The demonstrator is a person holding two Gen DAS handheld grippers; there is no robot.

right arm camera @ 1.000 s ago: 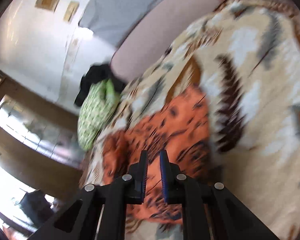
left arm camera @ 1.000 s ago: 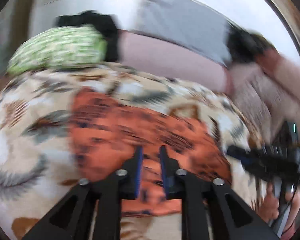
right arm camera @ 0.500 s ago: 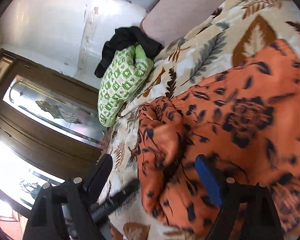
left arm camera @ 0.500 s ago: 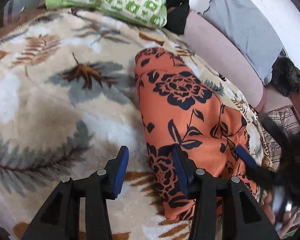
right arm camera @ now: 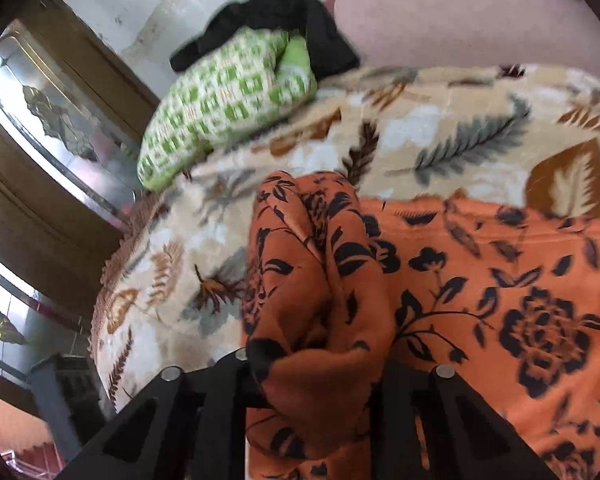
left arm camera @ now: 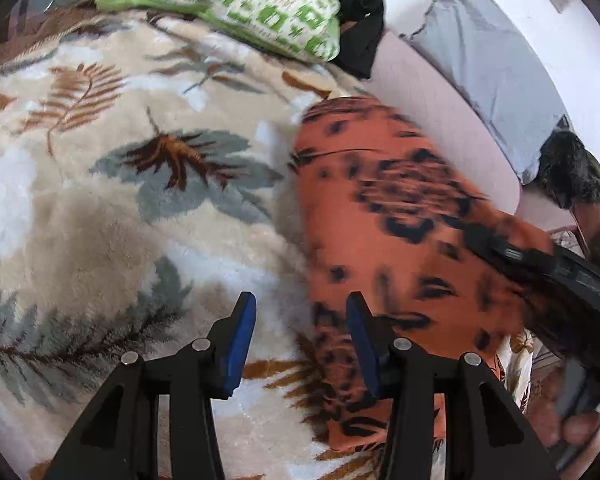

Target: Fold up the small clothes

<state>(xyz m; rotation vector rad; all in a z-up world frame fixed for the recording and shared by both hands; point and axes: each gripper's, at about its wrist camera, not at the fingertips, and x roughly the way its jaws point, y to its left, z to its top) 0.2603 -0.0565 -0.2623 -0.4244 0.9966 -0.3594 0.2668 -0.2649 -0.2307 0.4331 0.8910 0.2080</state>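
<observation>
An orange garment with black flowers (left arm camera: 380,220) lies on the leaf-patterned blanket (left arm camera: 100,220), right of centre in the left wrist view. My left gripper (left arm camera: 300,328) stands open over the garment's left edge, its right pad on the cloth and only blanket in the gap. In the right wrist view the garment (right arm camera: 500,300) fills the lower right. A bunched fold of it rises between the jaws of my right gripper (right arm camera: 312,368), which are closing on it; the cloth hides the pads. The right gripper (left arm camera: 500,248) also shows at the garment's right side.
A green-and-white checked pillow (left arm camera: 228,4) and a black cloth (left arm camera: 360,28) lie at the blanket's far end. A pink padded backrest (left arm camera: 440,128) with a grey cushion (left arm camera: 492,68) runs behind. A wooden door with patterned glass (right arm camera: 40,120) stands left of the bed.
My right gripper has gone from wide apart to closed around a fold of the orange garment, and the cloth now bunches up over it. The left gripper has kept its place and opening.
</observation>
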